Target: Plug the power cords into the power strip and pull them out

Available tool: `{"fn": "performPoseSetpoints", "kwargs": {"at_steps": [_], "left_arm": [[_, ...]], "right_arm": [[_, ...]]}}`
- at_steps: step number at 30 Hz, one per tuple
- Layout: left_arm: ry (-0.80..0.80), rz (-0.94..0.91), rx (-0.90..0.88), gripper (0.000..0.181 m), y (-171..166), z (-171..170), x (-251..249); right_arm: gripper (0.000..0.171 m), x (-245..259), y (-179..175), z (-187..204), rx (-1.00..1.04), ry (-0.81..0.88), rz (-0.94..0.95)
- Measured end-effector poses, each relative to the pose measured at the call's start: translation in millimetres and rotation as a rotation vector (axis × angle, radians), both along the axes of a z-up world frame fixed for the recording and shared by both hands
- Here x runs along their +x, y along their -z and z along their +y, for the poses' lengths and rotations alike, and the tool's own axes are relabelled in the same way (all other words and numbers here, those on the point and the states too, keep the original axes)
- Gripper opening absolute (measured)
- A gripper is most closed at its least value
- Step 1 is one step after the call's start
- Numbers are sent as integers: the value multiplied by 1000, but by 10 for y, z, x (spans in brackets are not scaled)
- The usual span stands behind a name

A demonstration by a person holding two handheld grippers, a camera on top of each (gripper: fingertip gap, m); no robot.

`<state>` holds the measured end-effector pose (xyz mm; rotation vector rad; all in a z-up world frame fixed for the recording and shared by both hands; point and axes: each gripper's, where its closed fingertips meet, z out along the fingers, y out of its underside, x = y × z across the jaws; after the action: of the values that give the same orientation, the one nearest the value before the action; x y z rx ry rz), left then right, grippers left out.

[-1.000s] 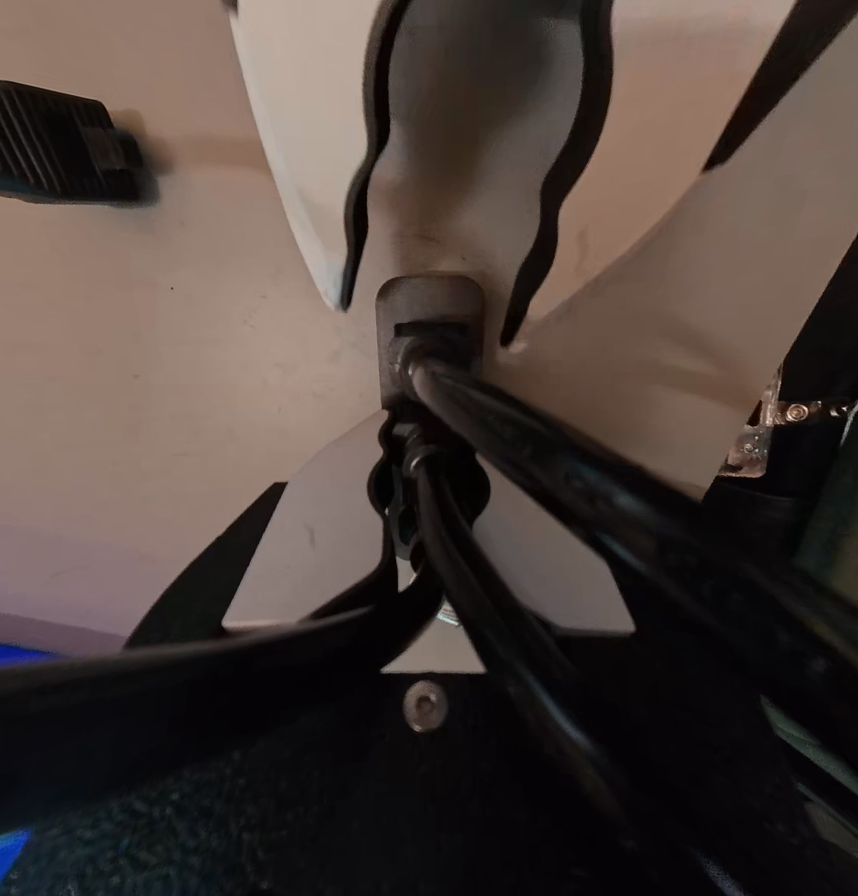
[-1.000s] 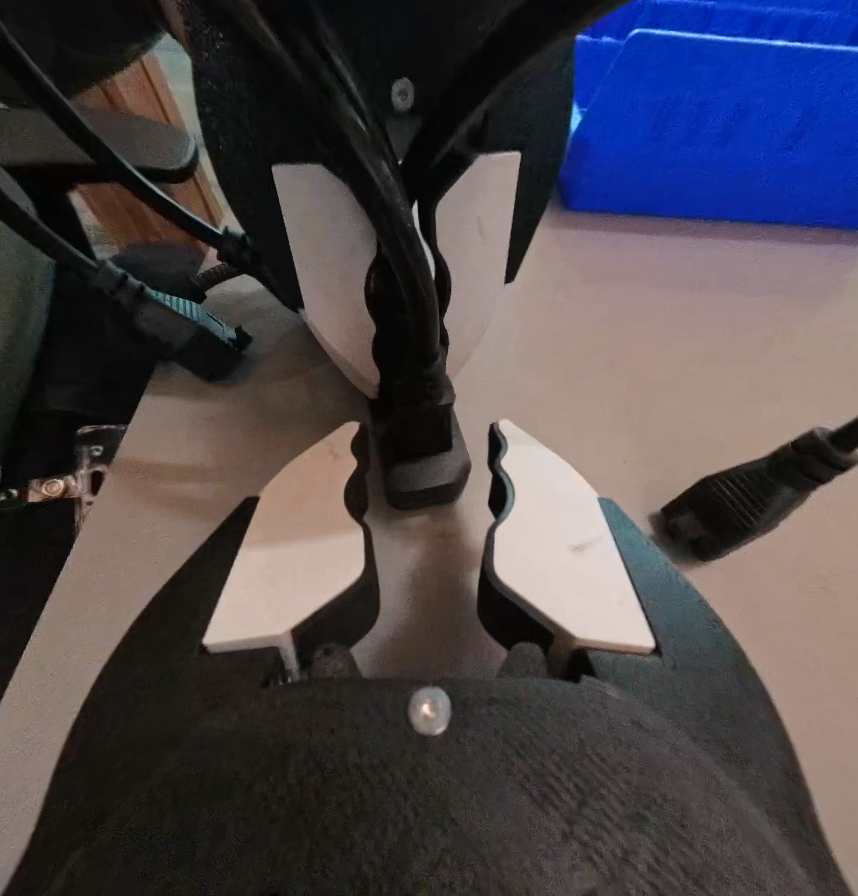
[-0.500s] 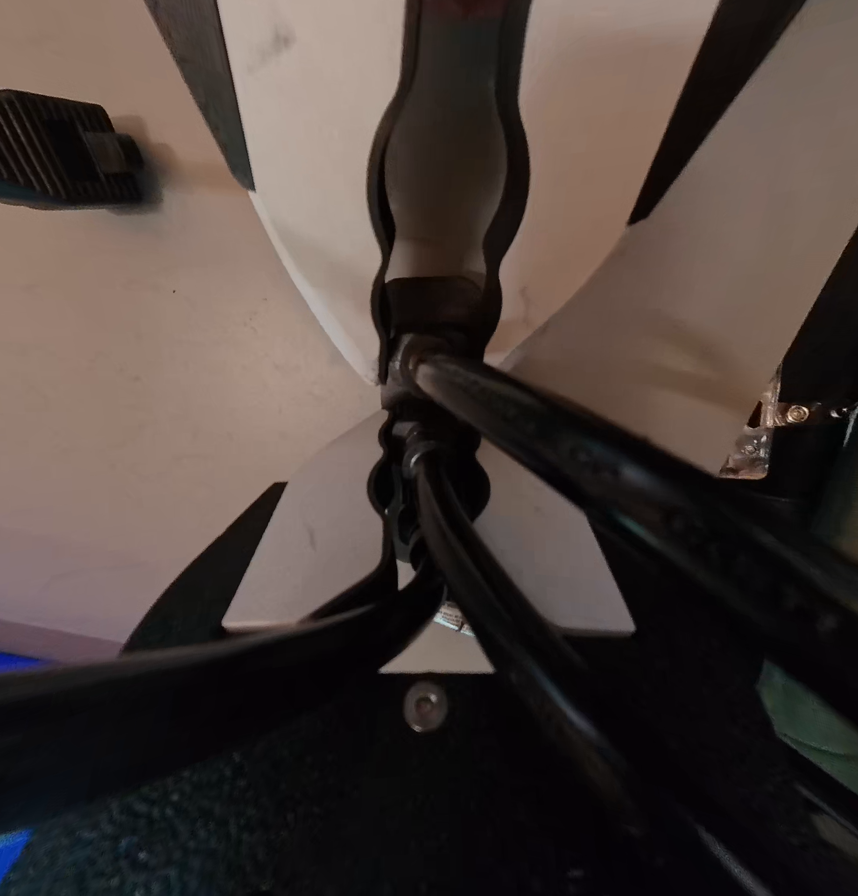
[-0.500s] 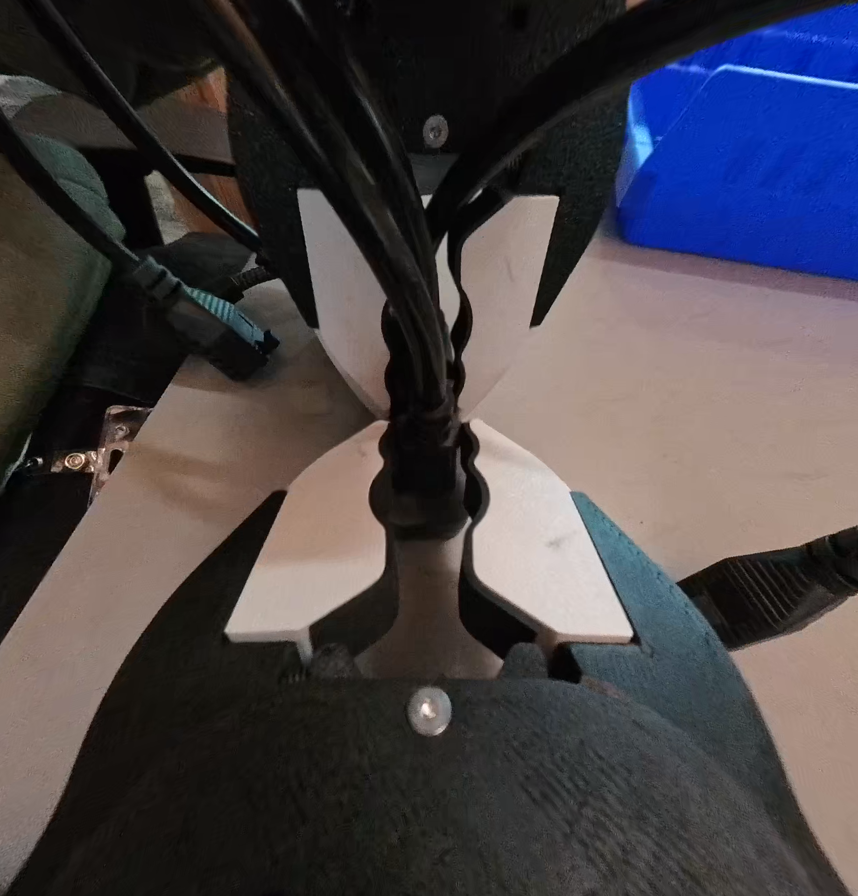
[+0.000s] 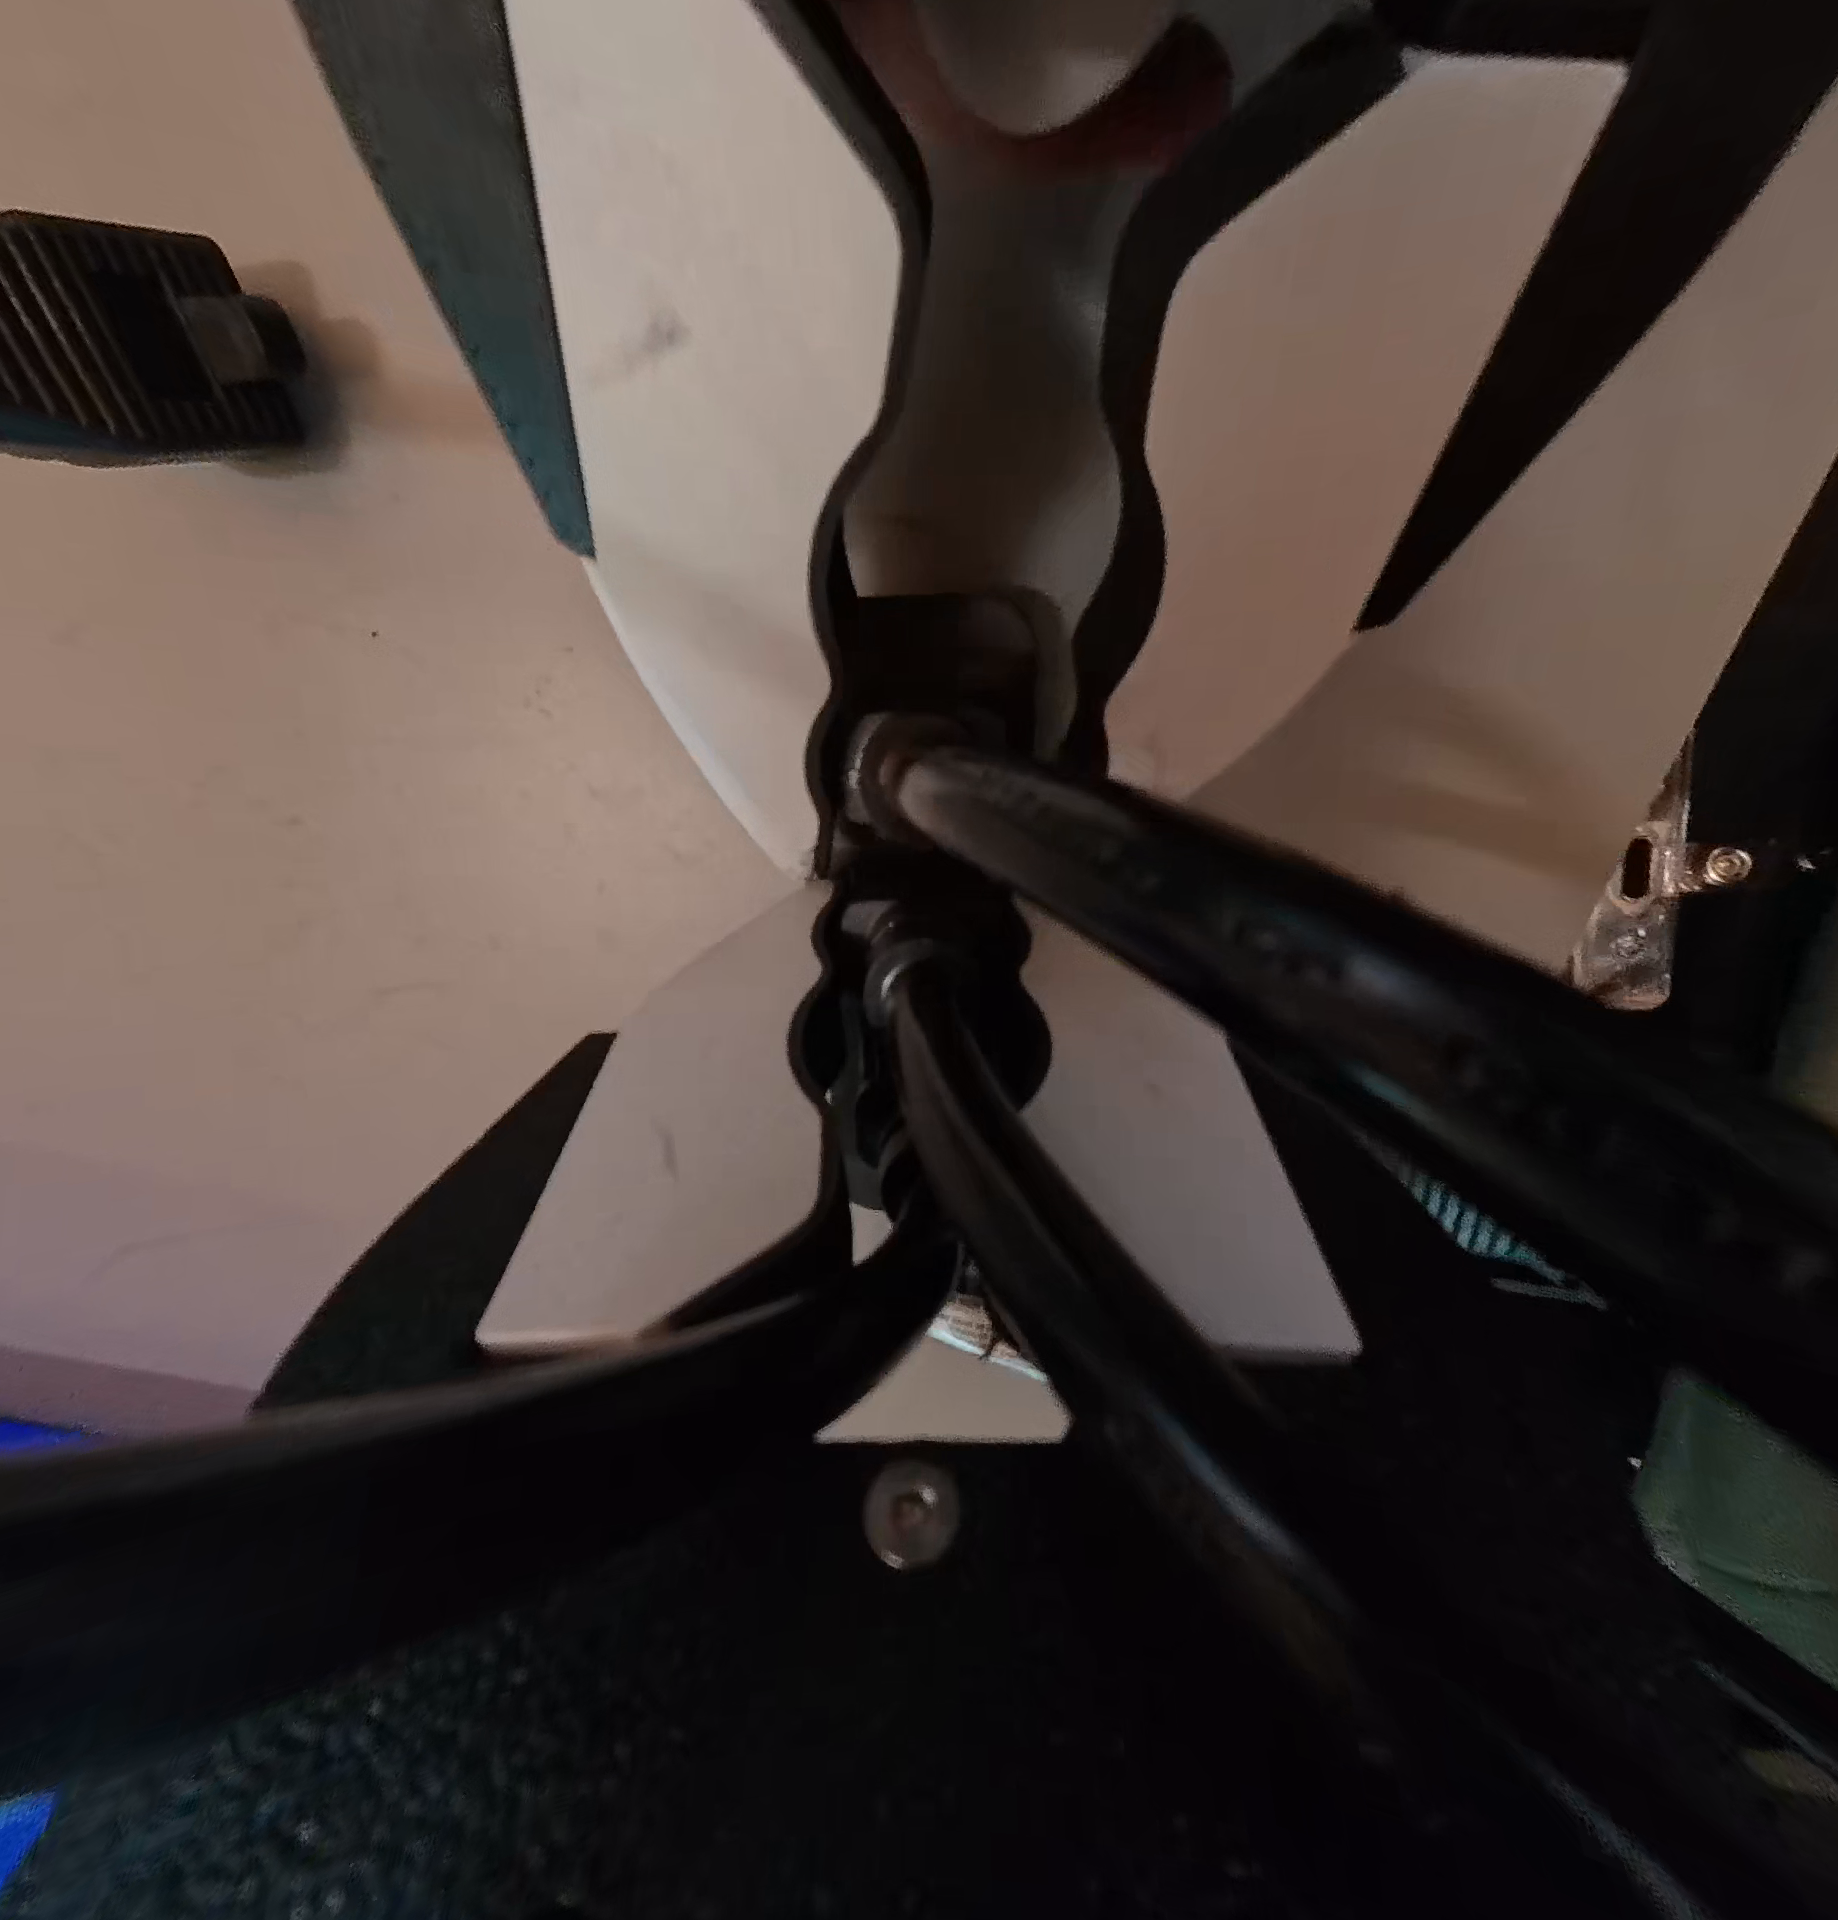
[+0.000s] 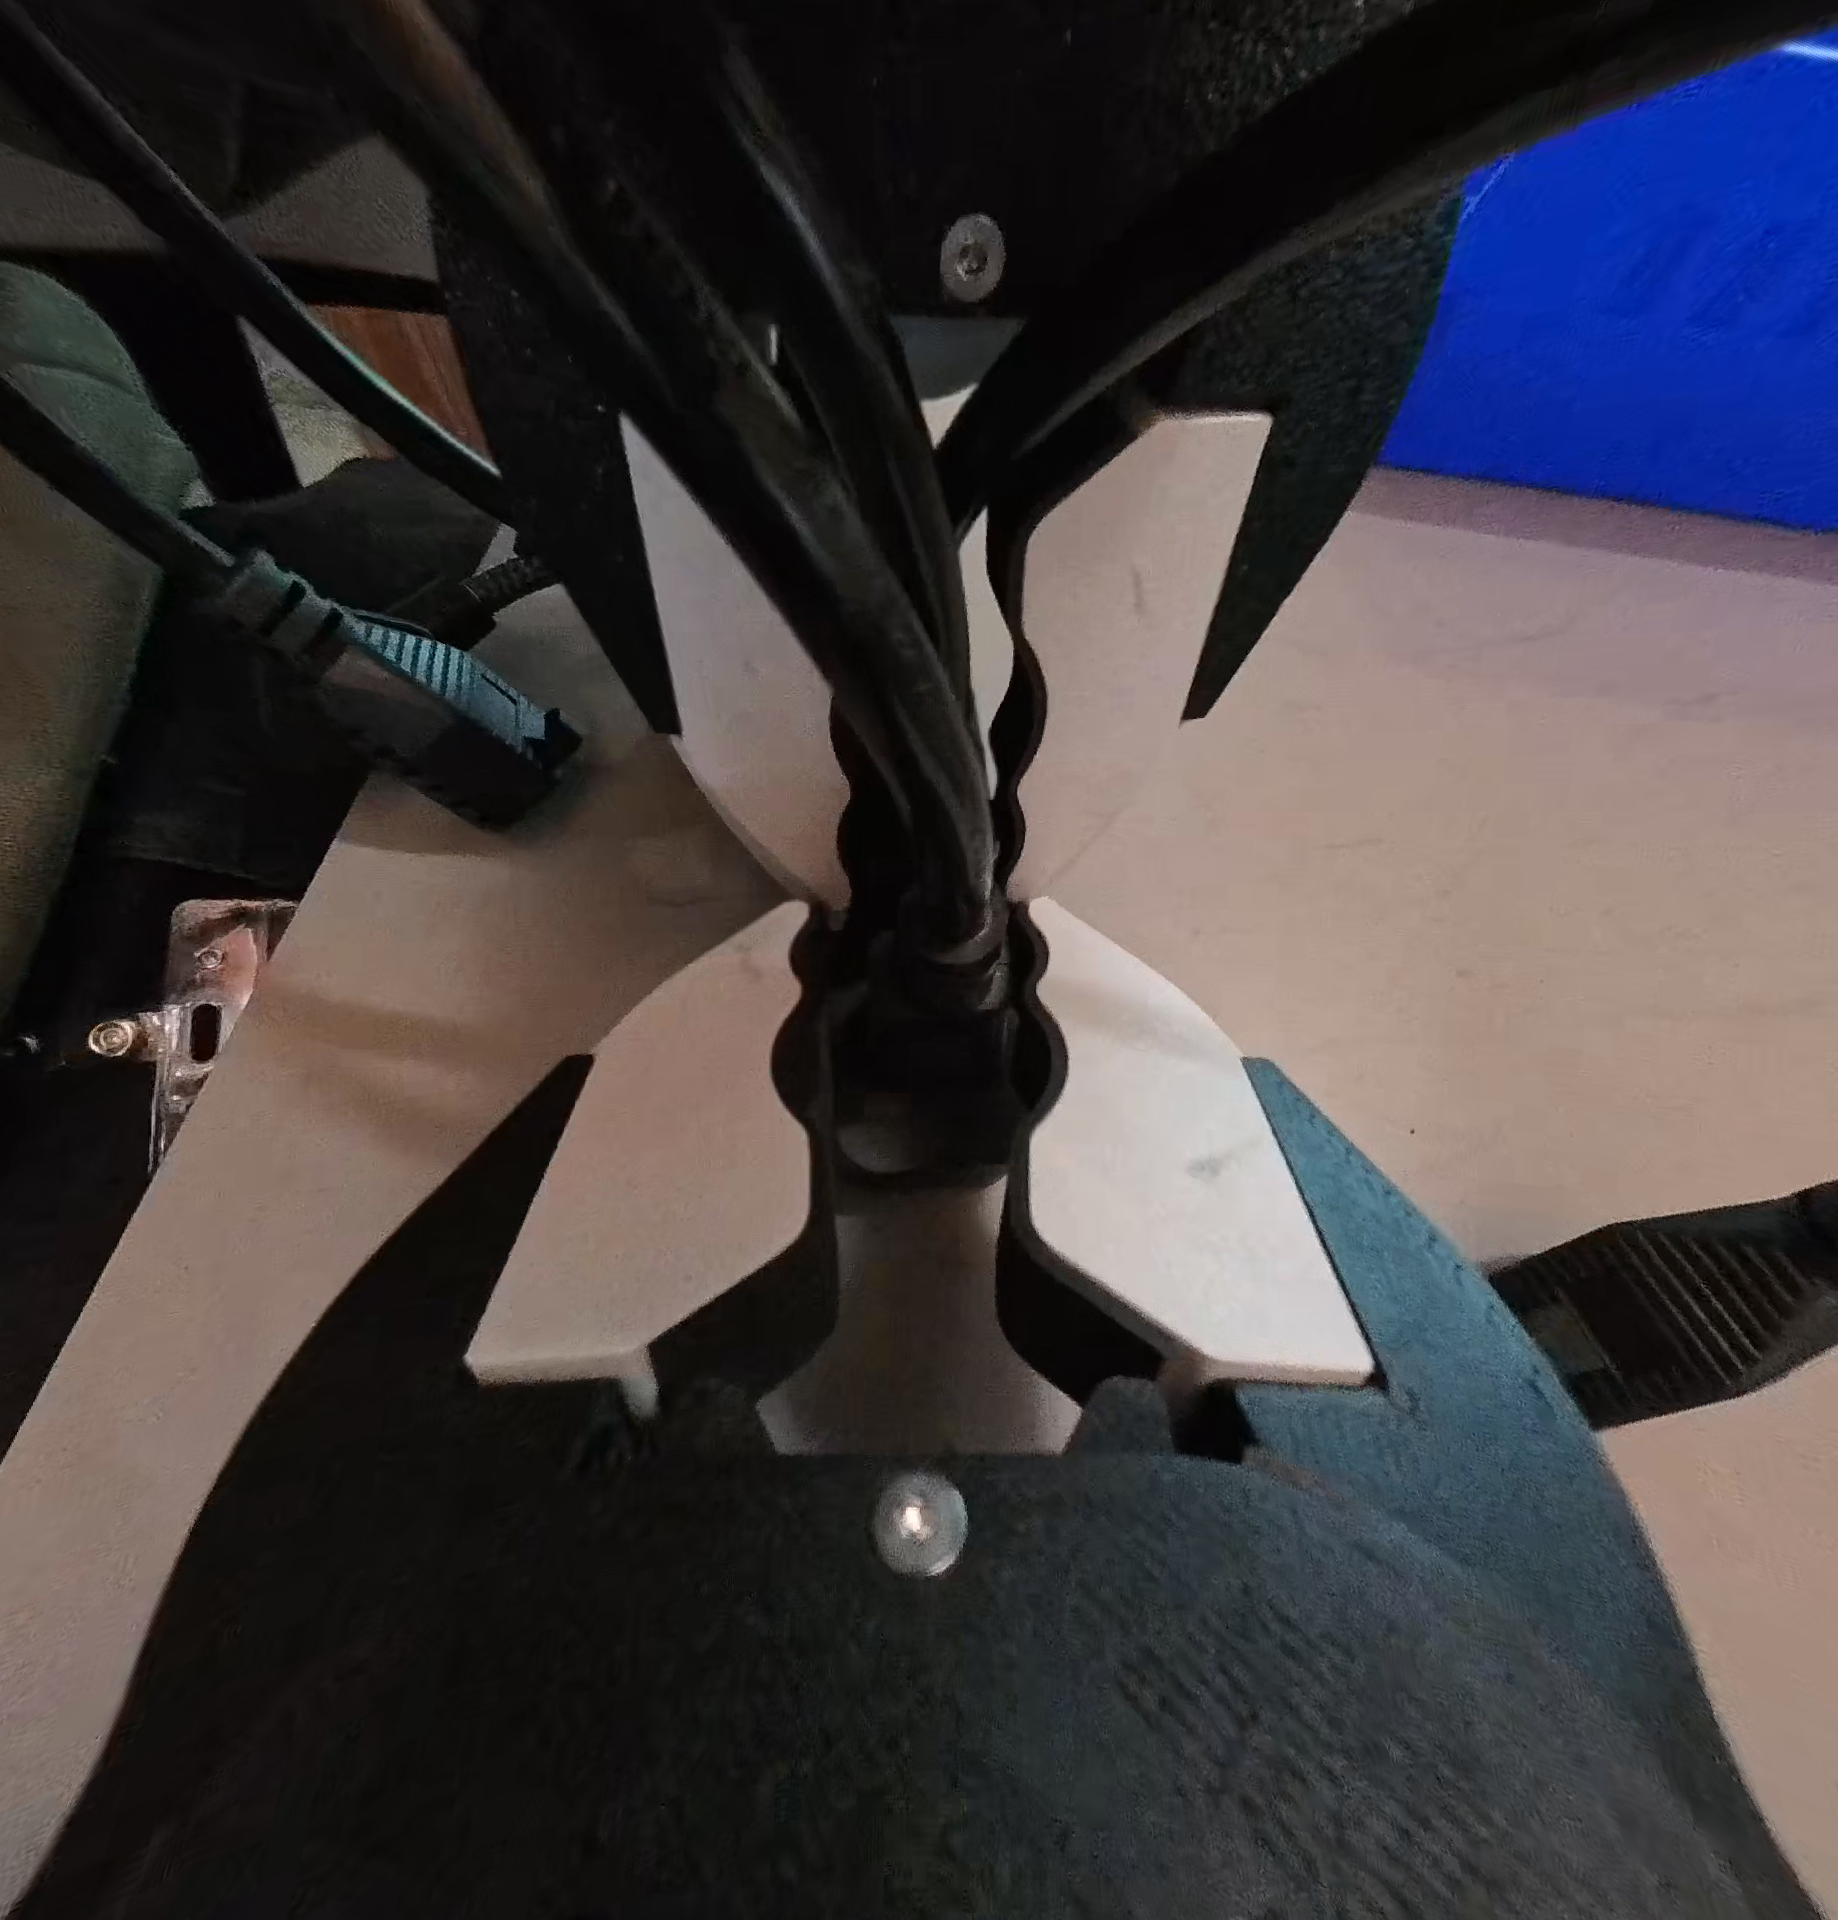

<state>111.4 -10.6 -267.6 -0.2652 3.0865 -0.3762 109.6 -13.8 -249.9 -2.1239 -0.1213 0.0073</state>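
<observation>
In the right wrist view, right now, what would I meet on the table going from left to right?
Black connector with a ribbed teal body → the right gripper shut on the black plug, tip to tip with the left gripper → ribbed black plug, with the blue bin behind.

A black plug [image 6: 920,1081] is sitting pinched at frame centre, its thick black cord [image 6: 873,665] running toward 12 o'clock. A 2nd ribbed black plug [image 6: 1673,1314] is lying flat on the beige table [image 6: 1466,831] at 4 o'clock; a 3rd ribbed plug [image 6: 447,717] is resting at 10 o'clock.
</observation>
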Motion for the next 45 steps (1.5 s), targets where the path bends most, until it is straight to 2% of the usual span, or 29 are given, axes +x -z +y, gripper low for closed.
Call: {"fn": "performPoseSetpoints", "kwargs": {"at_steps": [8, 15, 21, 25, 40, 45], "left_arm": [[11, -6, -25, 25, -3, -4, -2], [9, -2, -11, 25, -3, -2, -2], [-1, -2, -11, 25, -3, -3, -4], [-7, -3, -16, 25, -3, -3, -5], [-3, 0, -2, 25, -1, -2, -4], [9, -9, 7, 24, -1, -3, -4]], "right_arm": [[31, 0, -2, -6, 35, -1, 26], [40, -39, 16, -10, 13, -16, 25], [32, 1, 7, -23, 8, 1, 10], [25, 43, -134, -113, 78, 2, 11], [24, 43, -39, -117, 11, 15, 12], [23, 38, -48, -115, 30, 75, 22]]}}
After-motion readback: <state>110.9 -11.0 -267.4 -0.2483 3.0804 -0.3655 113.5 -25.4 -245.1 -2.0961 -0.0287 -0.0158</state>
